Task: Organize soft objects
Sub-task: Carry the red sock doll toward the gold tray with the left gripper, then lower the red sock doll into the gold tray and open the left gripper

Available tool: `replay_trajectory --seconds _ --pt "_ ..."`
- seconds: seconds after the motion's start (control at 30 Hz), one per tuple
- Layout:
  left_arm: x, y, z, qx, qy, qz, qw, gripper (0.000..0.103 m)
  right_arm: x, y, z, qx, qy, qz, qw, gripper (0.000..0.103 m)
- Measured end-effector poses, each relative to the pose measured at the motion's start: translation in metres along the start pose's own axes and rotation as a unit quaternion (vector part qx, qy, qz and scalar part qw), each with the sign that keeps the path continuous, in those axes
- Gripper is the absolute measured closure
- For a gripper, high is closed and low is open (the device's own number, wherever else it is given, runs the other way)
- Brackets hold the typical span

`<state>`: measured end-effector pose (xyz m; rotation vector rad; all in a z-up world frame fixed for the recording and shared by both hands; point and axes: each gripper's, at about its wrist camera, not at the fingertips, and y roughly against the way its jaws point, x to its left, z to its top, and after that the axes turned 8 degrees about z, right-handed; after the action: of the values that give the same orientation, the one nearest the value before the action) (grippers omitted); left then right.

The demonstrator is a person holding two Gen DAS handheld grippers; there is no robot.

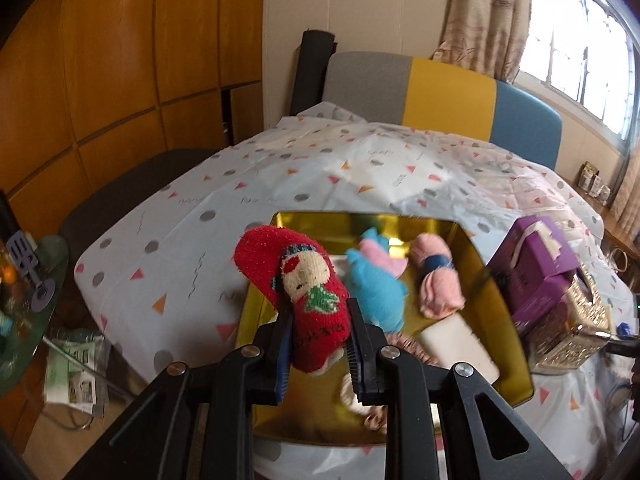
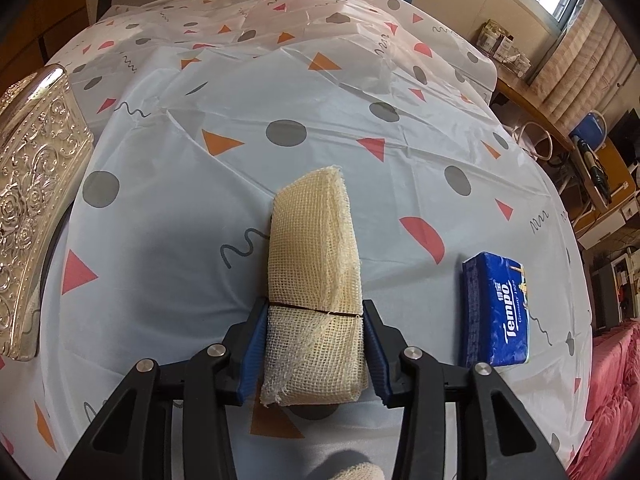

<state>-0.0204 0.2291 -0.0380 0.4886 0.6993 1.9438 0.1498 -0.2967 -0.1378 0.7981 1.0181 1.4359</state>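
Observation:
In the left wrist view my left gripper (image 1: 319, 310) is shut on a red knitted sock with a doll face (image 1: 298, 284) and holds it above the gold tray (image 1: 502, 300). In the tray lie a blue and pink plush toy (image 1: 374, 280), a pink yarn bundle (image 1: 438, 282), a white block (image 1: 460, 344) and a fuzzy pinkish item (image 1: 400, 346). In the right wrist view my right gripper (image 2: 315, 316) is shut on a folded cream mesh cloth (image 2: 316, 264), held just above the patterned tablecloth (image 2: 240, 92).
A purple box (image 1: 536, 268) sits on an ornate silver box (image 1: 576, 320) right of the tray; the silver box (image 2: 36, 184) is at the left in the right wrist view. A blue Tempo tissue pack (image 2: 496, 312) lies right of the cloth. A chair (image 1: 440, 92) stands behind the table.

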Motion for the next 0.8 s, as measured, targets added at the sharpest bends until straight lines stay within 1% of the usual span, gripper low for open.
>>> replay_trajectory --seconds 0.07,0.13,0.2,0.3,0.4,0.47,0.57,0.63,0.7,0.8 --pt "0.004 -0.005 -0.006 0.011 0.002 0.002 0.9999 0.079 0.0 0.0 0.0 0.0 0.001 -0.002 1.0 0.06" --pt "0.009 -0.01 -0.011 0.029 0.01 -0.003 0.9995 0.079 0.0 0.0 0.001 0.0 0.002 -0.002 1.0 0.06" --pt "0.015 -0.012 -0.016 0.038 0.017 -0.005 0.9991 0.079 0.0 0.0 0.0 0.0 0.003 -0.002 1.0 0.06" --pt "0.028 -0.018 -0.021 0.068 0.05 -0.024 0.9961 0.079 0.0 0.0 0.001 -0.001 0.008 -0.003 1.0 0.06" --pt "0.032 -0.022 -0.025 0.078 0.064 -0.025 0.9946 0.079 0.002 0.001 0.001 -0.002 0.015 -0.005 1.0 0.06" --pt "0.028 -0.027 -0.024 0.088 0.069 -0.034 0.9931 0.079 0.003 0.001 0.001 -0.003 0.019 -0.006 1.0 0.06" --pt "0.013 -0.035 -0.022 0.094 0.054 -0.035 0.9935 0.078 0.002 0.002 0.001 -0.003 0.019 -0.004 1.0 0.06" --pt "0.007 -0.04 -0.02 0.093 0.054 -0.037 0.9935 0.076 0.002 0.002 0.001 -0.003 0.019 -0.003 1.0 0.06" --pt "-0.001 -0.048 -0.019 0.094 0.044 -0.031 0.9941 0.071 0.002 0.002 0.001 -0.003 0.021 -0.005 1.0 0.06" --pt "-0.007 -0.06 -0.02 0.102 0.037 -0.018 0.994 0.07 0.002 0.002 0.001 -0.002 0.022 -0.006 1.0 0.06"
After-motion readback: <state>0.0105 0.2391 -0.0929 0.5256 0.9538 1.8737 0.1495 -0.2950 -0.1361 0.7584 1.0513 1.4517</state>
